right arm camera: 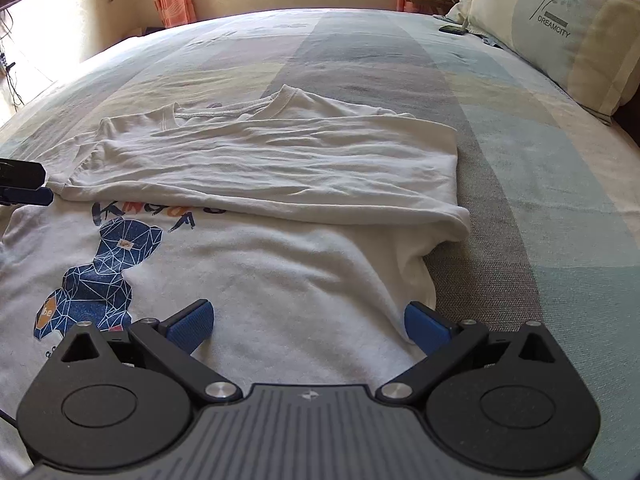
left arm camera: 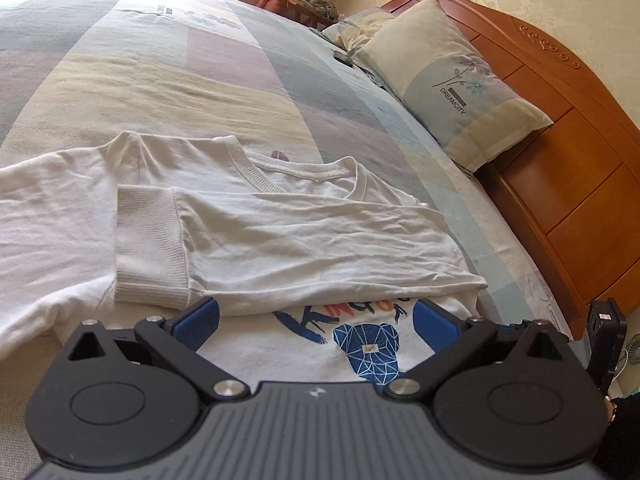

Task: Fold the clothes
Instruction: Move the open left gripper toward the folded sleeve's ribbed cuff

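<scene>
Left claw (left arm camera: 316, 322) wide, empty; right claw (right arm camera: 310, 326) same | sweatshirt (right arm camera: 280, 264) beneath both

Bed (right arm camera: 360, 60) beyond the white sweatshirt (right arm camera: 280, 168): broad open bedspread, nothing on it, free passage across. Toward the headboard (left arm camera: 560, 152): pillows (left arm camera: 452, 80) stacked against it, plus a small dark object (right arm camera: 453, 29) (too small to identify) lying just beside them. Strip of bare bedspread between sweatshirt and pillows is passable. Left hand-held gripper (right arm camera: 24, 190) sits at the sleeve cuff.
</scene>
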A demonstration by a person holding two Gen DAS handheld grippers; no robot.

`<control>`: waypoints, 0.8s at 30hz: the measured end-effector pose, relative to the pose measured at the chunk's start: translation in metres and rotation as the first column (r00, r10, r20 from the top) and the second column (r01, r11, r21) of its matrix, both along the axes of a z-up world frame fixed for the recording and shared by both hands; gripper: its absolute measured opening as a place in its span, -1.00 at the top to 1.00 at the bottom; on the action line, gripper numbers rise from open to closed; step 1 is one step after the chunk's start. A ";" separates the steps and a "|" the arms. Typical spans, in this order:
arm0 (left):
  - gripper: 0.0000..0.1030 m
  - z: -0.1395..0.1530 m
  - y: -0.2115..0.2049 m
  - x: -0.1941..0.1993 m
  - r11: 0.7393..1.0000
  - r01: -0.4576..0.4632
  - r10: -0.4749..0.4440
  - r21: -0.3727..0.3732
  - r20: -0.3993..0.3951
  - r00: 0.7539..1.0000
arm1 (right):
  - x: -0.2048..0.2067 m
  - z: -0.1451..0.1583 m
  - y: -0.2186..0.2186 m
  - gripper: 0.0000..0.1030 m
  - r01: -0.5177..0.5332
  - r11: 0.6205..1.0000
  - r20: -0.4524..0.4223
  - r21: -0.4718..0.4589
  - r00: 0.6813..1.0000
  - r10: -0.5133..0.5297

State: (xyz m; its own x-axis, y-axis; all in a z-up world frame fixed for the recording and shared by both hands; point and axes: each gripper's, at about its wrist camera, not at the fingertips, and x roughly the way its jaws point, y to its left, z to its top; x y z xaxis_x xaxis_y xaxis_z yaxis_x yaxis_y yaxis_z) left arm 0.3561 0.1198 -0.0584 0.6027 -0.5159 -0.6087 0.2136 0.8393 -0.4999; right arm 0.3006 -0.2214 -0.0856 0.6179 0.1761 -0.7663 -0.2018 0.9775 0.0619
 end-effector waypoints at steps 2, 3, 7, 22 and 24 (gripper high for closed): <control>-0.99 0.005 -0.001 0.010 1.000 0.000 0.000 0.002 0.033 0.999 | 0.000 -0.001 0.001 -1.00 0.001 1.000 0.003 -0.008 1.000 -0.001; -0.99 0.004 -0.002 0.018 1.000 -0.003 0.003 0.007 0.043 0.999 | 0.001 -0.002 0.001 -1.00 0.003 1.000 0.004 -0.009 1.000 -0.003; -0.99 -0.018 0.007 0.038 0.999 -0.048 0.049 0.025 -0.038 0.998 | 0.001 -0.002 0.002 -1.00 0.013 1.000 0.004 -0.012 1.000 -0.013; -0.97 -0.019 -0.002 0.042 0.991 -0.009 0.014 0.135 -0.036 0.999 | -0.001 -0.004 0.005 -1.00 0.028 0.999 0.036 -0.028 0.999 -0.027; -0.97 -0.020 -0.005 0.036 0.989 -0.005 0.008 0.149 -0.017 1.000 | 0.000 0.001 0.006 -1.00 0.030 0.999 0.008 -0.040 1.000 -0.029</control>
